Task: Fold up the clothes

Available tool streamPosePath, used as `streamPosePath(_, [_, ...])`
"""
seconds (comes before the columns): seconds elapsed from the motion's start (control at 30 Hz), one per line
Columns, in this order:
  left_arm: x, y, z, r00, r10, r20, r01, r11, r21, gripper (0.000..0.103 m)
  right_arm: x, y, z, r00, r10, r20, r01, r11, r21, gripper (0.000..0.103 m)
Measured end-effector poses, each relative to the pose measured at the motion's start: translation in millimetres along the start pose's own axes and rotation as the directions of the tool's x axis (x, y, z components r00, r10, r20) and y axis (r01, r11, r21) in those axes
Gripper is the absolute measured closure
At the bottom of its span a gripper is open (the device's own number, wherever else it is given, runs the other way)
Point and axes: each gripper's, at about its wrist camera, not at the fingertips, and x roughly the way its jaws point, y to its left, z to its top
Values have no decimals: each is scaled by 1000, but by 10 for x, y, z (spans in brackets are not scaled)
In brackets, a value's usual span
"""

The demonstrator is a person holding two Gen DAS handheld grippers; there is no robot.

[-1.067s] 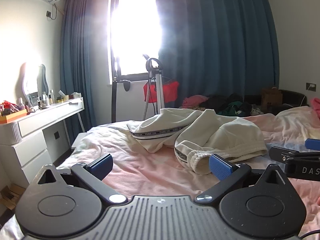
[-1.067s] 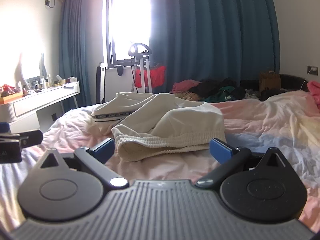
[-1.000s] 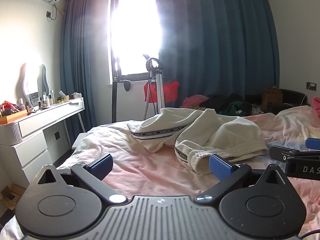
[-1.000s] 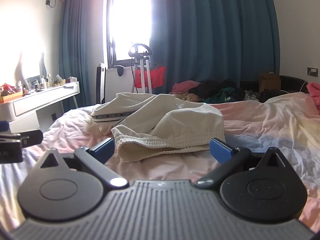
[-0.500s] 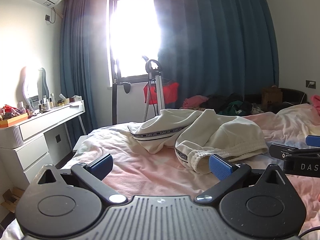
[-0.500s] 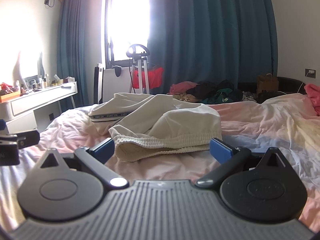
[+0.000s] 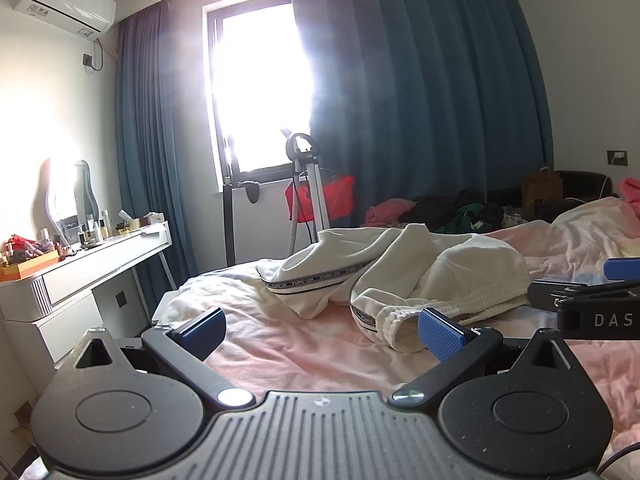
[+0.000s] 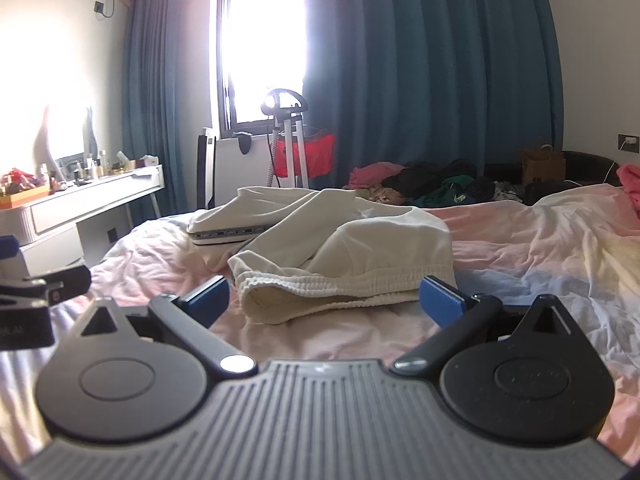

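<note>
On the pink bed sheet (image 8: 520, 256), a crumpled pair of cream sweatpants (image 8: 360, 248) lay in a loose heap, its ribbed elastic waistband (image 8: 340, 284) turned toward both cameras and gaping open. 1 leg with a patterned side stripe (image 7: 320, 276) trailed away behind the waistband, toward the window (image 7: 260, 92). The fabric looked thick, soft and light; it would likely sag and bunch when lifted, not slide. The waistband seemed the firmest place to take hold, 1 pinch near each of its ends, so the garment could be shaken flat before any fold.

The right gripper (image 8: 342, 300) hovered just short of the waistband with its blue pads (image 8: 442, 300) spread wide, holding nothing. The left gripper (image 7: 320, 330) hung beside it, nearer the waistband's striped end, likewise spread wide and empty. Neither touched the sweatpants.

Beyond the sweatpants, a pile of dark and pink clothes (image 8: 432, 180) sat against the blue curtains (image 8: 440, 80). A garment steamer stand (image 7: 306, 184) stood below the window, and a white dresser (image 7: 80, 276) with bottles lined the wall further out from the sweatpants on the stripe's side.
</note>
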Motion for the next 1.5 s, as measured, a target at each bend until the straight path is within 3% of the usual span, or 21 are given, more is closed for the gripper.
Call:
streamPosePath(0.13, [5,10,-16,1000,-23,-1,23,1000,-20,0,-31,38,19,999,-29,19,29,999,-23,0])
streamPosePath(0.3, [69,20,-53,998,-51,-20,50,998,-28,0,-204,37,97,988,-69,139,72,997,-18,0])
streamPosePath(0.57, [463,-82,-5,990,-123,-68,123,992,-3,0,-217,-188,607,942,-91,323,51,991,127,0])
streamPosePath(0.73, [1046,-333,-83,972,-192,-133,198,980,33,0,30,-372,856,936,-112,335,48,980,193,0])
streamPosePath(0.83, [1480,-571,-182,972,-174,-155,193,974,118,0,217,-599,687,951,-120,284,40,962,271,0])
streamPosePath(0.93, [1953,-729,-318,972,-147,-181,178,970,169,1,389,-782,421,965,-164,203,91,941,327,0])
streamPosePath(1.07, [2508,-811,-467,979,-83,-185,123,969,215,2,675,-913,244,966,-211,149,152,931,333,0])
streamPosePath(1.17, [2908,-868,-537,970,-20,-242,84,963,255,20,865,-903,163,959,-227,171,164,934,318,0])
streamPosePath(1.27, [3161,-839,-516,970,3,-244,62,964,260,39,1106,-853,50,966,-213,146,172,952,254,1])
streamPosePath(1.37, [3197,-681,-352,975,4,-222,35,985,171,63,1305,-866,-130,979,-178,101,148,956,252,0])
streamPosePath(1.43, [3127,-582,-189,980,-9,-200,36,990,135,78,1368,-831,-307,974,-202,105,173,956,236,0])
streamPosePath(1.5, [2990,-487,12,985,-31,-171,51,992,116,81,1502,-887,-390,979,-201,28,183,937,297,0])
